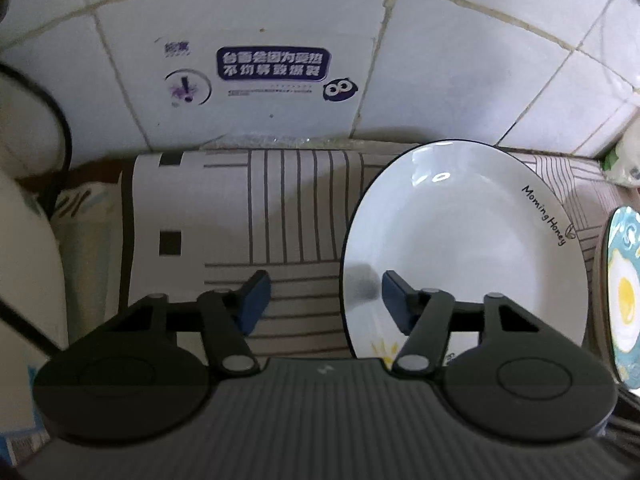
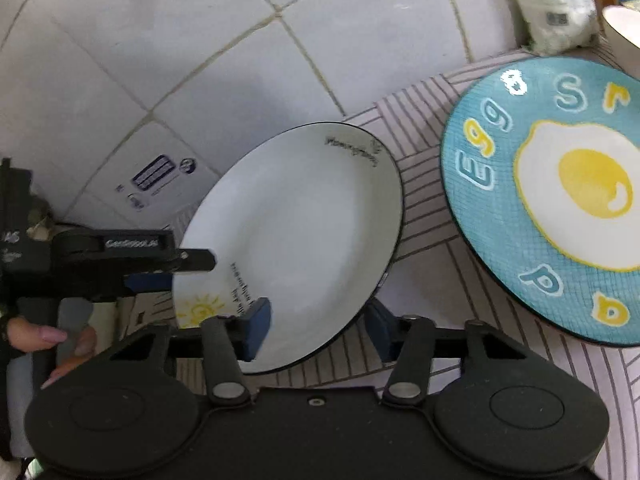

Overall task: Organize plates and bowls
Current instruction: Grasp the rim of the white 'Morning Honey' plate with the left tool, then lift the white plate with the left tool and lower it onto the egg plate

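Observation:
A white plate (image 1: pixel 460 240) with a black rim and "Morning Honey" lettering lies on the striped mat (image 1: pixel 280 208). My left gripper (image 1: pixel 325 302) is open and straddles the plate's left rim, with one finger over the plate and the other over the mat. In the right wrist view the same plate (image 2: pixel 304 232) is in the middle. My right gripper (image 2: pixel 318 330) is open astride its near rim, with no pad pressing on it. The left gripper (image 2: pixel 176 272) reaches in at the plate's left edge, held by a hand (image 2: pixel 40 336). A blue egg-print plate (image 2: pixel 560 200) lies to the right.
A tiled wall (image 1: pixel 460 60) with a purple sticker (image 1: pixel 272 64) stands close behind the mat. A white appliance (image 1: pixel 24 260) with a black cord is at the left. At the far right are a plastic bag (image 2: pixel 552 4) and a white bowl (image 2: pixel 620 32).

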